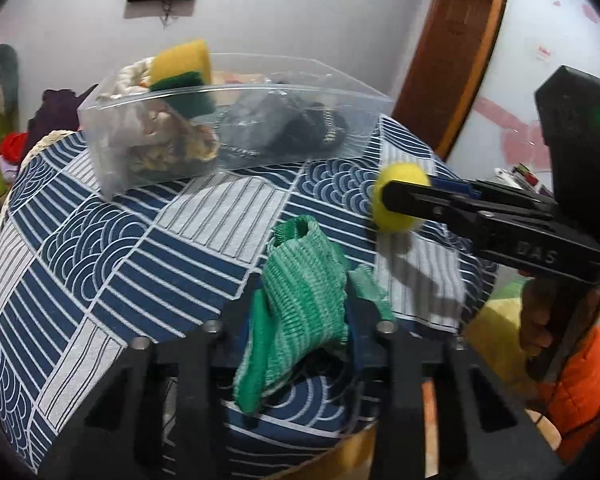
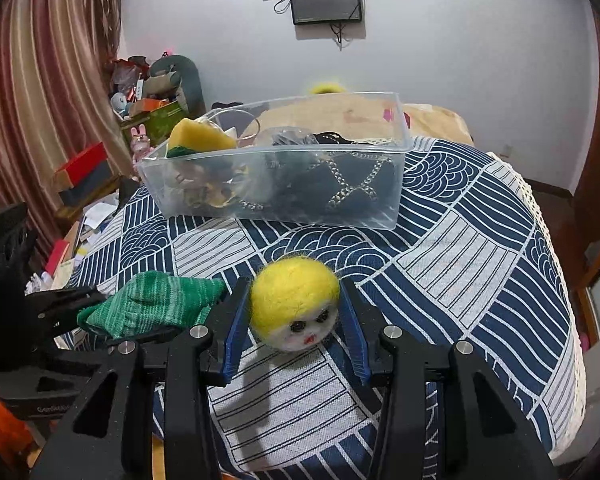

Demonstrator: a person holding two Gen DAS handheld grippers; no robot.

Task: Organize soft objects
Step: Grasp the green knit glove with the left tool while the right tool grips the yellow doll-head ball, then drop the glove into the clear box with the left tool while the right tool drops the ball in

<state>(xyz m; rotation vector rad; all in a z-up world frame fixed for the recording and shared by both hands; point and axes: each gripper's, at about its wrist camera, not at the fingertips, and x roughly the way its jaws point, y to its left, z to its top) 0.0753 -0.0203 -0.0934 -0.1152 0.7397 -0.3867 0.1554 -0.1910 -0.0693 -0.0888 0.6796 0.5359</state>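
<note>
jaws on green knitted cloth [image 1: 300, 300] and yellow felt ball [image 2: 294, 304]

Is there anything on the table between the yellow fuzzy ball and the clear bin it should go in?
Nothing visible. The yellow fuzzy ball sits between the right tongs; only bare patterned tablecloth lies between it and the clear bin. The green knit cloth lies off to the side.

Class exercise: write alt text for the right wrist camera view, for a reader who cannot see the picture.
The right gripper clamps a fuzzy yellow ball with a small face just above a blue-and-white patterned tablecloth. To its left, the left gripper holds a green knitted cloth. Behind stands a clear plastic bin holding a yellow sponge and dark items.
</note>
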